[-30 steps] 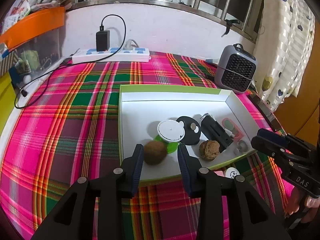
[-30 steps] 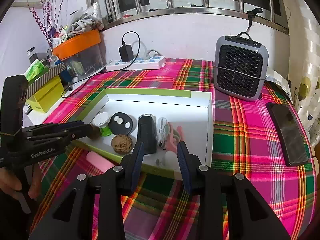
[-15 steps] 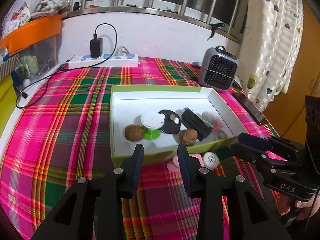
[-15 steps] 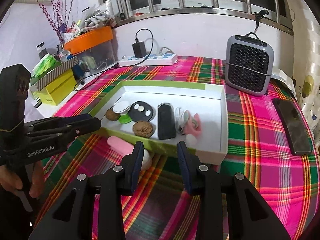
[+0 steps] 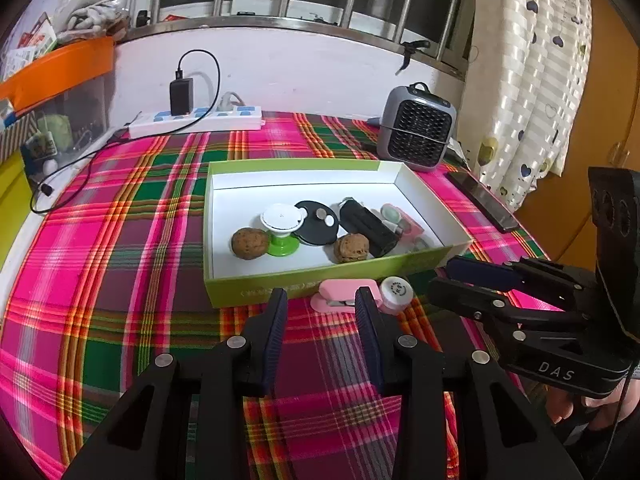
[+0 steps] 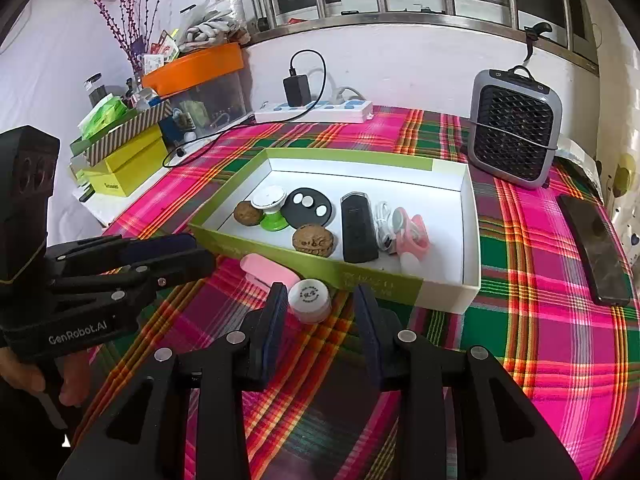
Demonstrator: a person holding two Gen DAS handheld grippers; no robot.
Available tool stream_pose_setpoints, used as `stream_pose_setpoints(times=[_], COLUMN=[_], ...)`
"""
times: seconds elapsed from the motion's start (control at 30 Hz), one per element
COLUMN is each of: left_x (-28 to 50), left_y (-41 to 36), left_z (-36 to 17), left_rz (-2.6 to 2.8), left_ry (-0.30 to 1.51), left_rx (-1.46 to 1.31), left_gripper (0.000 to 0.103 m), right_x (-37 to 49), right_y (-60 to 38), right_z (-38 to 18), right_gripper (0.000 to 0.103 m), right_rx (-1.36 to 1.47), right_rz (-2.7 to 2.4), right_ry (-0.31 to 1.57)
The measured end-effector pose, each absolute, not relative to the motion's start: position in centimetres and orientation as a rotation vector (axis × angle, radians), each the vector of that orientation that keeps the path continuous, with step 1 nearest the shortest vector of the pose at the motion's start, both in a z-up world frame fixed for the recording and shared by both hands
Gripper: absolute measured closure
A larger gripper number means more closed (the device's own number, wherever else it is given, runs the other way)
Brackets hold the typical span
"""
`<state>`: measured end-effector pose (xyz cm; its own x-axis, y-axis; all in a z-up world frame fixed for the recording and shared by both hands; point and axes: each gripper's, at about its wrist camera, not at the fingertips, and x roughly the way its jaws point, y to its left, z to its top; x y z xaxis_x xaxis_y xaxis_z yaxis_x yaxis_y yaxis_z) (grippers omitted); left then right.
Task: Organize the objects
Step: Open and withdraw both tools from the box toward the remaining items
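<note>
A green box (image 5: 304,166) (image 6: 344,158) with a white inside sits on the plaid cloth. It holds two walnuts (image 5: 250,242) (image 5: 351,248), a white-topped green stand (image 5: 281,226), a black disc (image 5: 318,228), a black case (image 5: 368,226) and pink bits. In front of the box lie a pink stapler (image 5: 344,295) (image 6: 268,270) and a small white jar (image 5: 396,292) (image 6: 310,300). My left gripper (image 5: 320,304) (image 6: 202,254) is open and empty, short of the stapler. My right gripper (image 6: 320,300) (image 5: 442,276) is open, just short of the jar and not touching it.
A grey fan heater (image 5: 416,132) (image 6: 514,132) stands at the back right, with a dark phone (image 6: 594,248) lying near the right edge. A white power strip (image 5: 196,122) with a charger runs along the wall. An orange-lidded bin (image 6: 200,80) and a yellow box (image 6: 124,168) stand at the left.
Both grippers have drawn back from over the box towards the table's front. The pink stapler and the white jar have come into full view in front of the box.
</note>
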<state>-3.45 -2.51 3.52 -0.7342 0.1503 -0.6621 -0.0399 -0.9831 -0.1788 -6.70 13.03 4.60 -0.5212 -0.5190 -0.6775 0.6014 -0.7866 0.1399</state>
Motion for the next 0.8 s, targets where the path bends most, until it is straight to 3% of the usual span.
stream_pose_setpoints(times=[0.8], left_x=[-4.0], left_y=[-1.9], left_z=[2.5], left_rz=[2.793], left_ry=[-0.201], left_rx=[-1.145], left_gripper=[0.070], right_x=[-7.0], right_y=[11.8], right_z=[3.2], right_gripper=[0.067], right_rx=[1.018], right_rz=[-2.243], right_ry=[0.202])
